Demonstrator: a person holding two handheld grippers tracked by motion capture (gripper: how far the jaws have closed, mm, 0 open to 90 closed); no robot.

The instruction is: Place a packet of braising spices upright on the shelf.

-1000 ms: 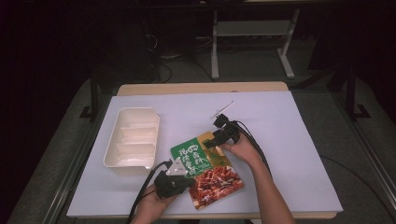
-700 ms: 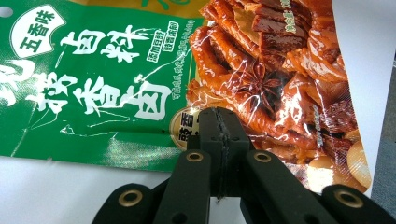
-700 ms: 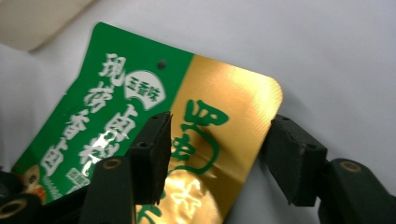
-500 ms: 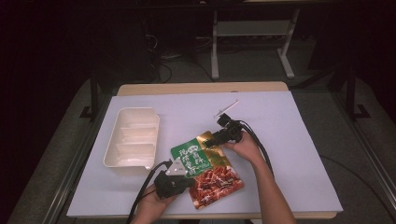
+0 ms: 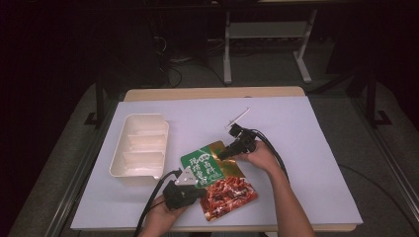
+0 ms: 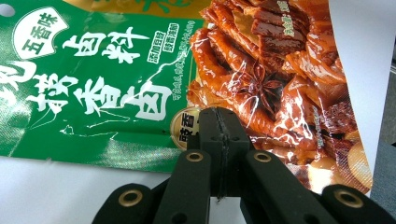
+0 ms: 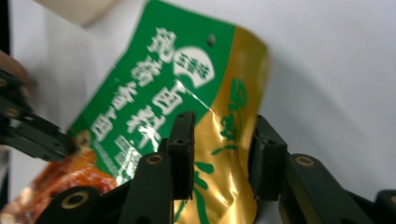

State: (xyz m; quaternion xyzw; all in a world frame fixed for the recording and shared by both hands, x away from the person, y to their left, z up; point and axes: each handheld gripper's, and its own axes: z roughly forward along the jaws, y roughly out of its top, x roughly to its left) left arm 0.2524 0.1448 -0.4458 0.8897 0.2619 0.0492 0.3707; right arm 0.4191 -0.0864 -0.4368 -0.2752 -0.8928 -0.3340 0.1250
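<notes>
With the left claw point(image 5: 197, 183) pinching the seasoning packet point(image 5: 217, 183) on the desk point(image 5: 306, 148), the right claw point(image 7: 219, 149), which had just been closing around the gold edge, needed to bite squarely before any pulling.

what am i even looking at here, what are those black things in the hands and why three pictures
A person sits at a table covered in white, holding a hand-held gripper in each hand: black tongs with two jaws. The high view looks down from above; the other two pictures come from small cameras riding on each gripper.

On the table lie a cream divided tray, a thin white stick and a green, gold and red food pouch.

The left hand-held gripper is shut on the pouch's edge. The right hand-held gripper has just been closing, its jaws either side of the pouch's gold edge with gaps still visible.
</notes>
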